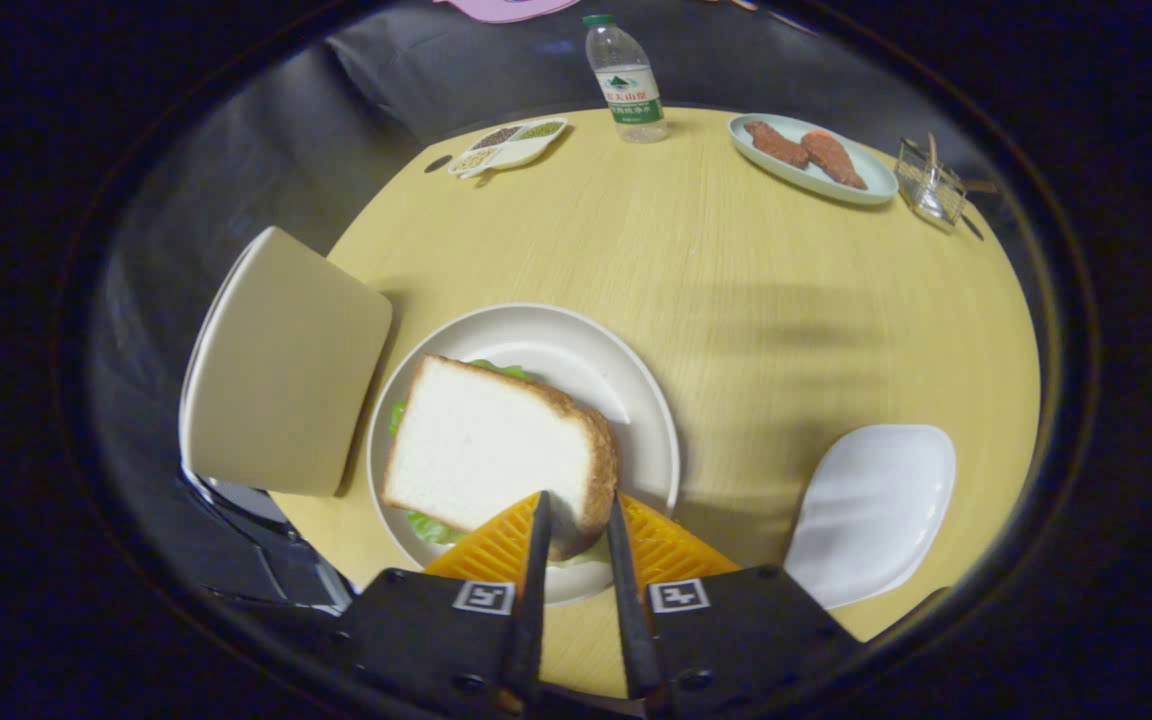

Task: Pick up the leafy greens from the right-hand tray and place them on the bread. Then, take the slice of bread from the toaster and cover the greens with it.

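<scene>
The gripper (576, 510) has its two fingers drawn close together around the near right corner of the slice of bread (491, 450), and both appear to press on the crust there, so I judge it is pinching the slice by that corner. The bread lies flat on the round plate (576, 345) near the front of the wooden table (716, 280), and the leafy greens (428, 525) peek out from under it along its left, far and near edges, which suggests the covering step is all but done. Bread like this looks light and soft, likely to dent or tear under a hard squeeze, so the crusted corner is the firmest place to hold, and a gentle grip would suit it. The greens are limp and thin and could slide if the slice is dragged sideways. To the right of the plate sits a white leaf-shaped tray (871, 510); to the left stands a tall beige object (281, 365) that may be the toaster. Far across the table are a water bottle (626, 80), a divided dish of seeds (508, 146), an oval plate with two reddish-brown pieces of food (806, 158), and a small wire holder (931, 185).
</scene>
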`<state>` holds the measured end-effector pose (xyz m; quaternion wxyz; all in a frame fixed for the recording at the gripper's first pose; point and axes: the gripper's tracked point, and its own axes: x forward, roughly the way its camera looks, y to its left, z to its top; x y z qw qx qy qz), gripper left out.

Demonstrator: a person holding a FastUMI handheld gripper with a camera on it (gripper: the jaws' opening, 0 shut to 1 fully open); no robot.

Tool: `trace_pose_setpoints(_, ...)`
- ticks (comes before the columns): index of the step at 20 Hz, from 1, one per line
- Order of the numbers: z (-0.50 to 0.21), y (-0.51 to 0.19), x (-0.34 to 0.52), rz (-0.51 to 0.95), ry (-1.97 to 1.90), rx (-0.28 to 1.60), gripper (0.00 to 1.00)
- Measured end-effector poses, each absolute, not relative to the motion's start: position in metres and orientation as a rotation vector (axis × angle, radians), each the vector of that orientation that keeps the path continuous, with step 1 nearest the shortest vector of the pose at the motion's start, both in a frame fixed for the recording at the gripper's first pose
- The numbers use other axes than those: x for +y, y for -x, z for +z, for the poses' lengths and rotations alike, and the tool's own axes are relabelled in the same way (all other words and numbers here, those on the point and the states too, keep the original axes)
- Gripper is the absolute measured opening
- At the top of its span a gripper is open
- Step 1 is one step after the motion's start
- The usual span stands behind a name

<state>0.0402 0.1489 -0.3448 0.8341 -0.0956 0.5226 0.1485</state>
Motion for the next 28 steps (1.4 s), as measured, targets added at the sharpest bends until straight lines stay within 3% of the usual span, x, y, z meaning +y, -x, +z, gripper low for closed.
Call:
trace_pose_setpoints(8, -0.292, -0.071, 0.148, 0.253, 0.251, 0.767, 0.93)
trace_pose_setpoints(15, -0.155, -0.119, 0.113, 0.111, 0.171, 0.371, 0.99)
trace_pose_setpoints(19, -0.076, -0.123, 0.108, 0.126, 0.097, 0.203, 0.99)
trace_pose_setpoints(28, 0.036, -0.06, 0.092, 0.07, 0.063, -0.034, 0.99)
